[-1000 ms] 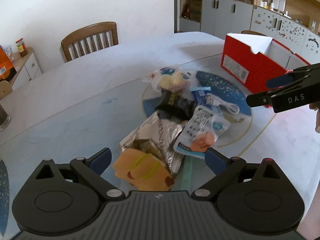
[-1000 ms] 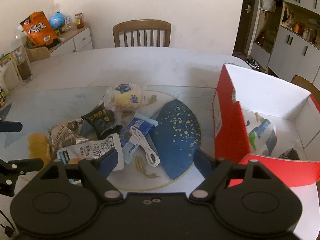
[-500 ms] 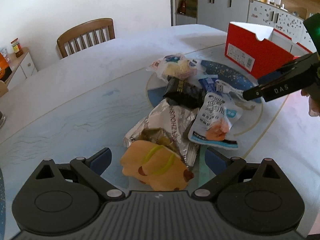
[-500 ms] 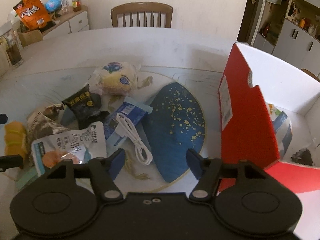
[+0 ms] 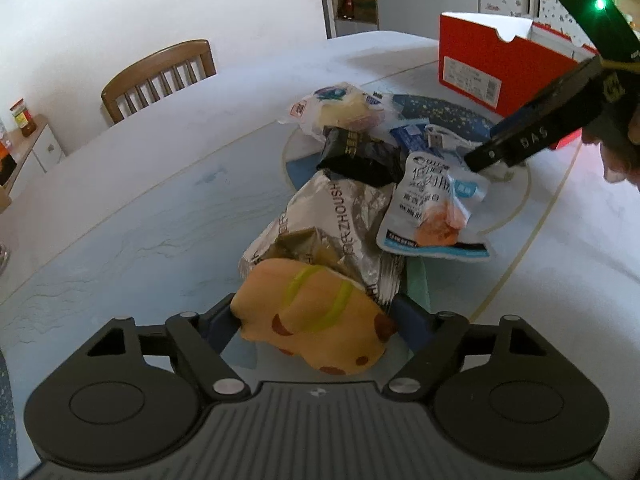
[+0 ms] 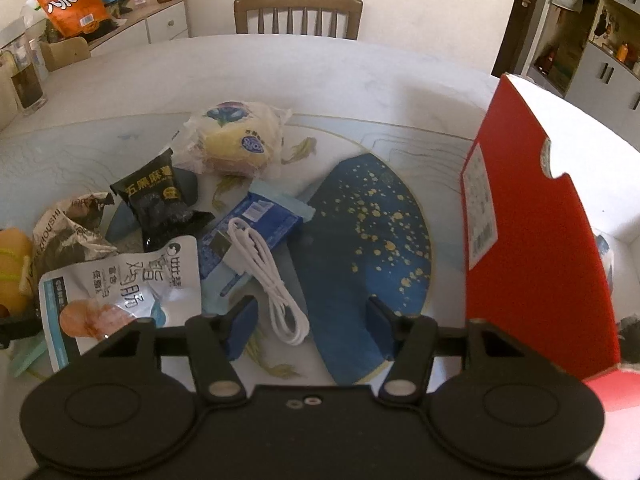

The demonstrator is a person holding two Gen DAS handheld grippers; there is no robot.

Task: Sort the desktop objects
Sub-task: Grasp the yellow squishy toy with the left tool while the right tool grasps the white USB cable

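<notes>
Pick-up step. Left gripper point(image 5: 316, 322) just closing on yellow squishy toy point(image 5: 316, 316), pads touching. Right gripper point(image 6: 308, 328) narrowing, half-open around white cable point(image 6: 266, 272), not gripping. Next: clamp, lift toward red box point(image 6: 532, 240).

Orange plush toy point(image 5: 316, 320), 5 snack packets point(image 6: 120, 288), white cable point(image 6: 268, 268) heaped on table.

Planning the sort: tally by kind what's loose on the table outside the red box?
Sealed snack packets: 5 (bun, black, silver, white, blue)
White cable: 1
Orange plush toy: 1
Total: 7
</notes>
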